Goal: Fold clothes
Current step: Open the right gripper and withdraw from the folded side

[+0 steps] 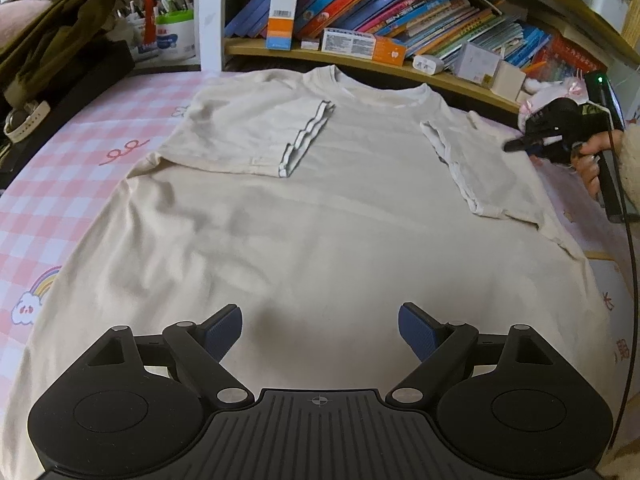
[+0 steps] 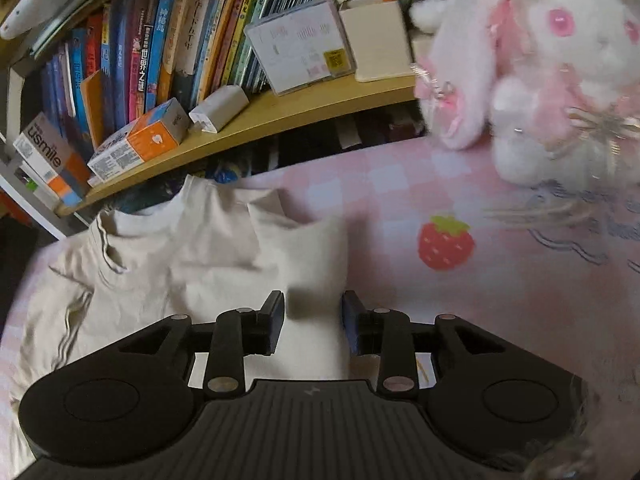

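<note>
Cream T-shirt (image 1: 304, 216) lies flat, sleeves folded in; left tool (image 1: 320, 332) spread wide; right tool (image 2: 313, 320) apart over its edge.

The plush rabbit (image 2: 532, 68) ahead-right of the right gripper (image 2: 314, 322) is motion-blurred (edge-cropped too); the T-shirt (image 1: 304, 232) hem lies hidden beneath the left gripper (image 1: 320, 332).

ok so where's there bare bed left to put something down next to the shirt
Bare checked sheet lies left of the t-shirt, up to the dark bag. More lies right of it, around the strawberry print, below the plush rabbit. The shelf is crowded with books and boxes.
</note>
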{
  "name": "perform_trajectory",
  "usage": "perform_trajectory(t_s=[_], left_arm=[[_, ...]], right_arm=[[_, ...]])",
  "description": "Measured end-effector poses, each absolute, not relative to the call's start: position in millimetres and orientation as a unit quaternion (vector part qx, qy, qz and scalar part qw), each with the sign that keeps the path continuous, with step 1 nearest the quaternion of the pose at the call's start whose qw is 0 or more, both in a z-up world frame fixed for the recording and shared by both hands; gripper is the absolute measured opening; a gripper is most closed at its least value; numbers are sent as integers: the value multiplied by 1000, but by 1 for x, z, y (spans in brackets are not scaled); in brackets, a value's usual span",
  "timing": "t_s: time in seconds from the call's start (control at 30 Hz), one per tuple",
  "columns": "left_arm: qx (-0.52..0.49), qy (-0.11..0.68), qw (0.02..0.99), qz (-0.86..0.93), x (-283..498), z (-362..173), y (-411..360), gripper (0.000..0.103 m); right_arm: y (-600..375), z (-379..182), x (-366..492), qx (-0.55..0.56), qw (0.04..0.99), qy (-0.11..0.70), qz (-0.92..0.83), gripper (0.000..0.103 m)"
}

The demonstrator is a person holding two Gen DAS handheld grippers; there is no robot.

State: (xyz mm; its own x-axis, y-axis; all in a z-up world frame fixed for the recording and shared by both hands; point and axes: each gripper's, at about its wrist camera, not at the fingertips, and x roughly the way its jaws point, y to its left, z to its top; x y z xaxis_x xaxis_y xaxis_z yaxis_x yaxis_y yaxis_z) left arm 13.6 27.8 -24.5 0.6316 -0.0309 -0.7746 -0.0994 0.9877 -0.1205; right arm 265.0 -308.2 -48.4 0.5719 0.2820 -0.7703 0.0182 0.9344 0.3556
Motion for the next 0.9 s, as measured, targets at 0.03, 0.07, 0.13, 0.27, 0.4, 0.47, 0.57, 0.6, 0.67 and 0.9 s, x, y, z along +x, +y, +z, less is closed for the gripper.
perform_trajectory(t_s=[0.03,0.07,0.13,0.27,0.4,0.47,0.57,0.6,0.67,0.9], left_arm=[[-77,429,900,22,12,-25,28,88],[-79,428,900,23,13,-25,29,88],[-82,426,901,25,15,-25,31,88],[-89,423,901,30,18,-25,34,88],[-87,412,906,37,21,-22,45,88],[-87,409,907,47,23,-22,57,88],[-87,405,908,62,27,-22,74,88],[-88,404,908,67,29,-22,80,88],[-88,401,909,76,31,-21,92,88],[-88,391,909,111,40,-20,133,88]], right_arm=[[-309,-50,269,170,868,460,79,3],[-311,-46,267,168,873,454,68,4],[-311,-37,258,158,886,434,37,4],[-312,-35,252,127,896,426,-13,4],[-318,-39,250,111,890,441,-28,10],[-325,-34,240,121,890,439,-24,19],[-330,-27,218,131,886,444,-4,27],[-327,-24,204,130,882,453,17,29],[-316,-23,179,123,871,472,50,29],[-286,-37,136,61,871,485,50,3]])
